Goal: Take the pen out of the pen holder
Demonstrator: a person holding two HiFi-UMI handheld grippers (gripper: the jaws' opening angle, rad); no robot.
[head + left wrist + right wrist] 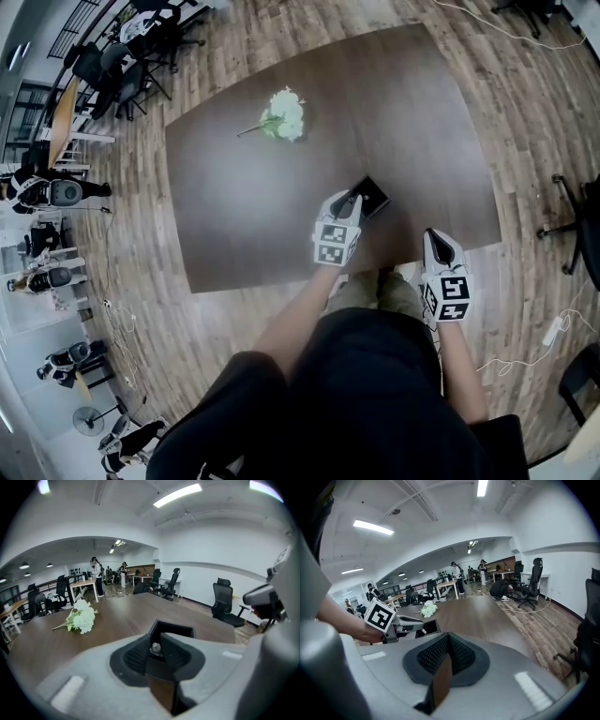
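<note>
I look into a large open office. The floor [525,122] is of wood planks, and a wide dark brown table [281,197] stands in the middle of my view. The walls [201,581] are white, and long light strips [177,495] shine on the ceiling. Black office chairs [224,603] stand beside the table and further back near the desks [84,585], where some people [96,568] stand. A white cable [525,610] lies on the floor.
</note>
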